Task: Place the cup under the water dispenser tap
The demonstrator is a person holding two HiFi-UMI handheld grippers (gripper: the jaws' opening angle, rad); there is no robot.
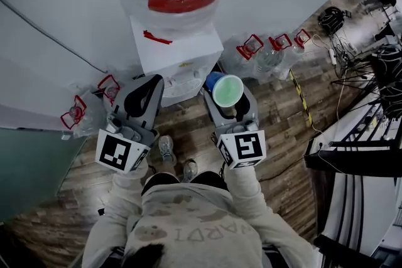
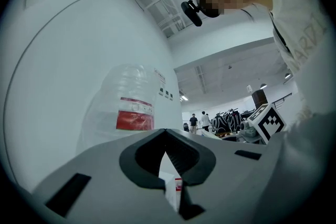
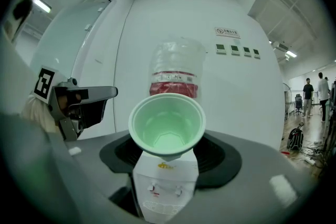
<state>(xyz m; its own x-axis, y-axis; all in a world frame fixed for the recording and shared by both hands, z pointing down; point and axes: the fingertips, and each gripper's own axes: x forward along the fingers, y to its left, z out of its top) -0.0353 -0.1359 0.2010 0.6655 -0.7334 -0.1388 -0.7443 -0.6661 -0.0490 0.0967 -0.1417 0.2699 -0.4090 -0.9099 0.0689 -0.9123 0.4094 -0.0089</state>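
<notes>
One cup (image 3: 166,124) between jaws of right gripper (image 3: 168,158)

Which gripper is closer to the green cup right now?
Right. The right gripper clamps the green cup in its jaws; the left gripper is apart to the cup's left, empty.

The camera on my head looks steeply down past my shoulders. From above it sees my left gripper (image 1: 151,81), my right gripper (image 1: 228,97) and the water dispenser (image 1: 188,53), which is close in front of me. The left gripper view starts low behind the jaws and faces a little upward, near the bottle (image 2: 126,113) of the dispenser. The right gripper view faces the dispenser's front about level, also near. All three views share the dispenser; the head view and the right gripper view share the cup (image 1: 226,90).
</notes>
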